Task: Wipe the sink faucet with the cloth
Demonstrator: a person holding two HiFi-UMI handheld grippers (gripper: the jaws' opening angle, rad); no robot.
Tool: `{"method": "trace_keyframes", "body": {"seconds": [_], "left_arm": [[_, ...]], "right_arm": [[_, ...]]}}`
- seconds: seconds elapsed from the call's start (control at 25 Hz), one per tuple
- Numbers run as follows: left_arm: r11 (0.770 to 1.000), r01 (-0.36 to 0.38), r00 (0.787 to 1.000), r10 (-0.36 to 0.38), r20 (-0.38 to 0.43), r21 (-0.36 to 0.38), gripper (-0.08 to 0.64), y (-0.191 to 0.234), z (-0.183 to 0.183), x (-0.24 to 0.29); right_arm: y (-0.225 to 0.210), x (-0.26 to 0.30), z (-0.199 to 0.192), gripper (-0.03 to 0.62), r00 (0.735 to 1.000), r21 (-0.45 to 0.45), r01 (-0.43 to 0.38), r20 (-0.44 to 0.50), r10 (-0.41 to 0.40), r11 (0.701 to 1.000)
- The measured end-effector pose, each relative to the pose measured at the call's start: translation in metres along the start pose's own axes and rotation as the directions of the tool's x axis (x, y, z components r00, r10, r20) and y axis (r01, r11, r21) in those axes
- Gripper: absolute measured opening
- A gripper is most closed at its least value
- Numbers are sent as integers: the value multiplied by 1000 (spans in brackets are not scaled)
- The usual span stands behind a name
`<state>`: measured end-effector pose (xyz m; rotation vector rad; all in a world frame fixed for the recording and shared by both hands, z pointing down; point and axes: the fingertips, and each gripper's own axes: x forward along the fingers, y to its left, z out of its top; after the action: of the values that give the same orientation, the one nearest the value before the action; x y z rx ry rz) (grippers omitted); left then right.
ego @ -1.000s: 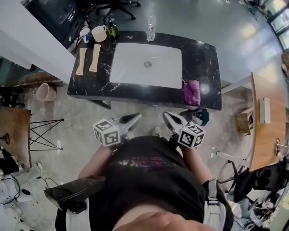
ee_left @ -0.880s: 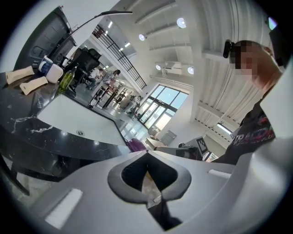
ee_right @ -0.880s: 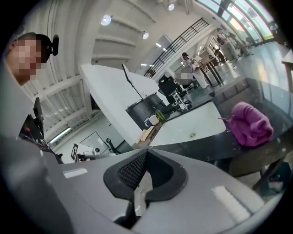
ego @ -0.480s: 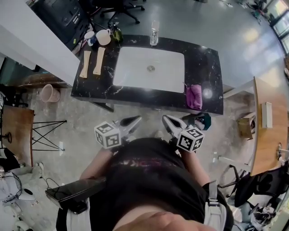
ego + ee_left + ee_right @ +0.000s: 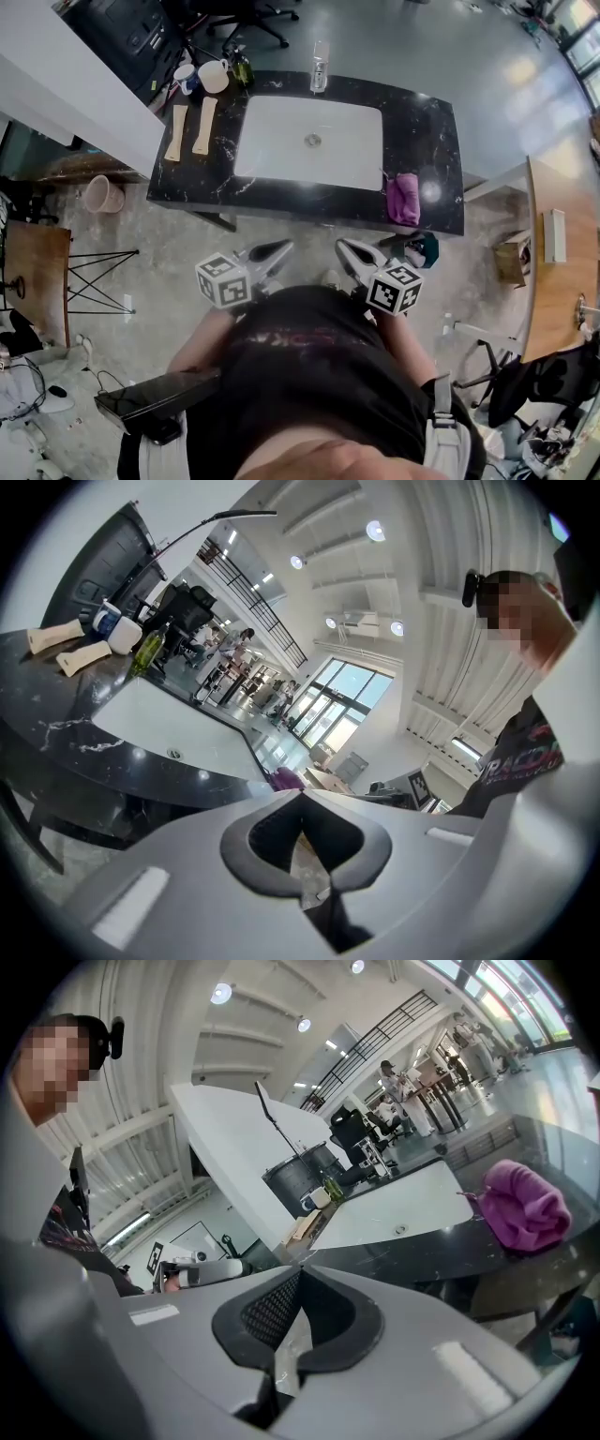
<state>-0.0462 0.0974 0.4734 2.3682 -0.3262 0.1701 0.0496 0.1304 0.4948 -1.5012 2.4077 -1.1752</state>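
Observation:
The white sink basin is set in a black marble counter, and the faucet stands at its far rim. A purple cloth lies crumpled on the counter's near right corner; it also shows in the right gripper view and, small, in the left gripper view. My left gripper and right gripper hang side by side close to the person's chest, well short of the counter. Both are shut with nothing in them.
Two wooden pieces, two mugs and a green bottle sit at the counter's left end. On the floor are a pink bucket and a teal object. A wooden table stands at the right.
The head view has shifted slightly, so the counter sits a little lower in the frame. Both grippers stay shut in the same place.

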Motion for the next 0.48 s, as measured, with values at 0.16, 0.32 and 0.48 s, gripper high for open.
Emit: {"method": "trace_keyframes", "body": {"seconds": [0.16,0.32,0.48], "left_arm": [[1000,3,1000,-3,0,0,0,-1,0,0],[1000,4,1000,-4,0,2,0,0,0,0],[1000,5,1000,-5,2,4,0,-1,0,-1]], "right_arm": [[2,1,-1,11,1000,-6,-3,-3,3,1000],[2,2,-2,11,1000,-6,-5,-4,5,1000],[4,2,-3,11,1000,-15,-8,-8,8,1000]]}}
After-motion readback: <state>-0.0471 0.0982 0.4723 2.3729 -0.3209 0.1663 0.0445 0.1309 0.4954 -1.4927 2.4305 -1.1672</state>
